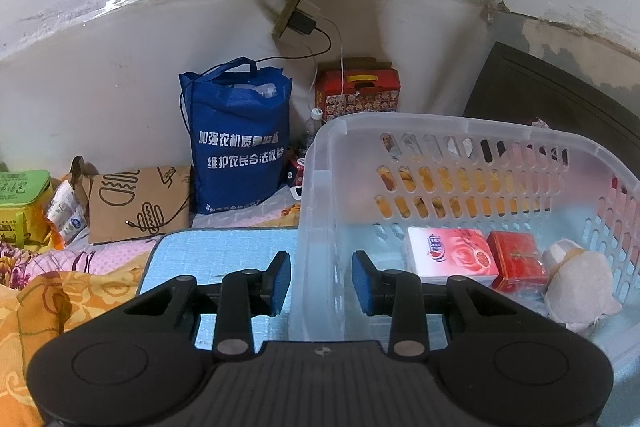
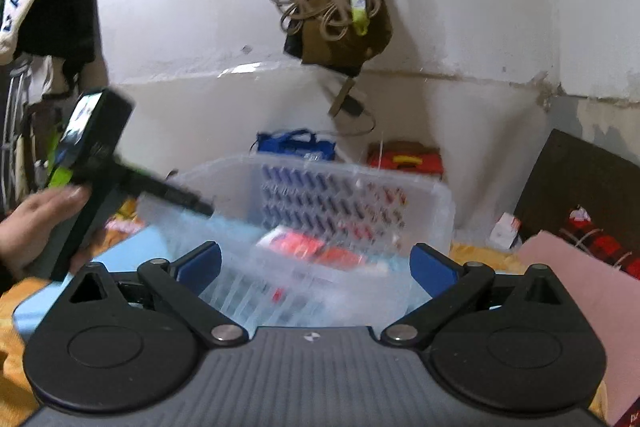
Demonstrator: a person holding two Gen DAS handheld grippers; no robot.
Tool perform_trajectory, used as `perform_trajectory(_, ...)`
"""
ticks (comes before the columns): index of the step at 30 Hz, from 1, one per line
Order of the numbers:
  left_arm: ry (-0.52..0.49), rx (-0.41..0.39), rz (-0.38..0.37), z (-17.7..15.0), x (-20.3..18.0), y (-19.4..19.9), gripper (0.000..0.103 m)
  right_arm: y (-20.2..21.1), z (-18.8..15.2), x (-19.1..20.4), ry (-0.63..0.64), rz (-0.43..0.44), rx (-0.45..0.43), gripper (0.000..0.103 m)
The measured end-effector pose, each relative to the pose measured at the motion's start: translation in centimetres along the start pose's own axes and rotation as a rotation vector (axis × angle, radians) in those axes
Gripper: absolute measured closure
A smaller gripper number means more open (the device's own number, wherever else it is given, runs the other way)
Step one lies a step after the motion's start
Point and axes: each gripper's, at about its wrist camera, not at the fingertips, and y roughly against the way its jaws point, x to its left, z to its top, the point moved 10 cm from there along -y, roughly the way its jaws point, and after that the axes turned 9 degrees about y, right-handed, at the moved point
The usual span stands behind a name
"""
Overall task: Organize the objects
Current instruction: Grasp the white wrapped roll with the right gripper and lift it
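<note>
A clear plastic basket (image 1: 460, 127) stands on a light blue mat (image 1: 224, 251). Inside lie a pink tissue pack (image 1: 452, 255), a red box (image 1: 518, 259) and a pale plush toy (image 1: 580, 279). My left gripper (image 1: 321, 283) is open, its two blue pads either side of the basket's near left wall, touching nothing. My right gripper (image 2: 316, 267) is wide open and empty, in front of the basket (image 2: 312, 171), which is blurred in the right wrist view. The left gripper's body (image 2: 96, 163), held by a hand, reaches to the basket's left rim there.
A blue tote bag (image 1: 240, 139), a red carton (image 1: 360, 95) and a brown paper bag (image 1: 136, 203) stand against the back wall. A green box (image 1: 20, 203) is at far left. Orange bedding (image 1: 60, 307) lies left, a pink cloth (image 2: 580, 287) right. Bags hang on the wall above.
</note>
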Motion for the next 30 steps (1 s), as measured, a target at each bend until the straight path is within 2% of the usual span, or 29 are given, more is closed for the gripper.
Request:
perform_trajectory(7,-0.029,0.013,0.039,-0.3,0.0,0.2,0.064,0.4,-2.9,-0.5,-0.043,-0.047,0.043,0.0)
perform_trajectory(11,-0.034,0.017,0.008,0.0,-0.1,-0.1,0.064,-0.2,-2.6,-0.7,-0.018,-0.088,0.057,0.0)
perform_trajectory(14,-0.024,0.043,-0.035,0.0,-0.2,-0.3,0.064,0.0,-2.5,0.2,0.016,-0.06,0.054,0.0)
perform_trajectory(18,-0.01,0.052,-0.091,-0.3,-0.4,-0.2,0.063,0.4,-3.6,1.0,-0.028,-0.008,0.033,0.0)
perform_trajectory(22,0.005,0.042,-0.084,-0.3,-0.5,-0.2,0.063,1.9,-6.1,4.0,-0.111,0.085,0.01,0.0)
perform_trajectory(27,0.031,0.032,-0.082,-0.1,-0.3,-0.2,0.062,2.2,-8.7,9.1,-0.064,0.103,0.047,0.0)
perform_trajectory(30,0.027,0.022,-0.078,-0.1,-0.3,-0.1,0.062,1.8,-9.0,11.2,-0.016,0.121,0.02,0.0)
